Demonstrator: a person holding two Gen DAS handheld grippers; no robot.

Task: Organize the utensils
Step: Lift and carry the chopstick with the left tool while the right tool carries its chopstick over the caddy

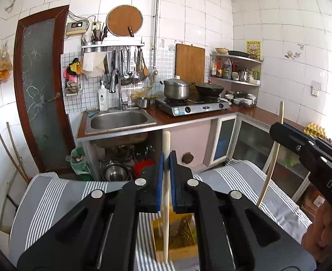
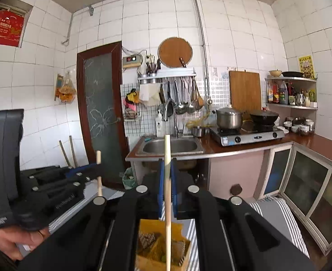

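Observation:
My left gripper (image 1: 166, 164) is shut on a pale wooden chopstick (image 1: 166, 203) held upright, its lower end inside a yellow wooden utensil holder (image 1: 179, 246) on the striped cloth. My right gripper (image 2: 167, 169) is shut on a second wooden chopstick (image 2: 167, 203), also upright over the same compartmented holder (image 2: 152, 246). In the left wrist view the right gripper (image 1: 279, 128) shows at the right with its chopstick (image 1: 270, 167). In the right wrist view the left gripper (image 2: 91, 169) shows at the left with its chopstick (image 2: 99, 174).
A table with a grey and white striped cloth (image 1: 53, 194) lies below both grippers. Behind stand a counter with a steel sink (image 1: 118, 119), a gas stove (image 1: 193, 106) with a pot and a wok, a corner shelf (image 1: 236, 67) and low cabinets (image 2: 306, 192).

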